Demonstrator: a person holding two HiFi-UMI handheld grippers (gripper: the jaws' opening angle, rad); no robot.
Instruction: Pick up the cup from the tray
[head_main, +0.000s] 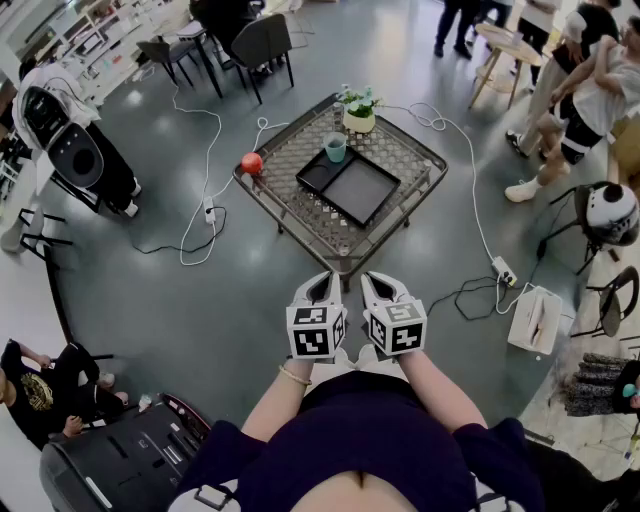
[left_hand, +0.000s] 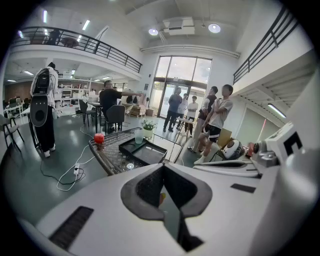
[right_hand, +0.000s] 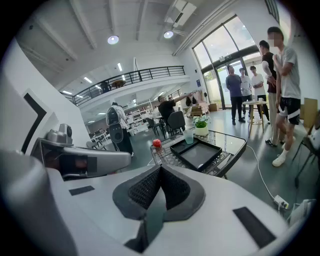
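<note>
Pale green cup (head_main: 335, 147) on a black tray (head_main: 362, 190).
Left hand-held gripper (head_main: 321, 287) and right hand-held gripper (head_main: 379, 287) are both clenched on nothing, well apart from the counter (head_main: 300, 215).

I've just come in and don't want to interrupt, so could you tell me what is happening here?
A person stands short of the table, holding the left claw and right claw, both shut and empty. The cup sits untouched at the far corner of the black tray on the table, beside a potted plant.
</note>
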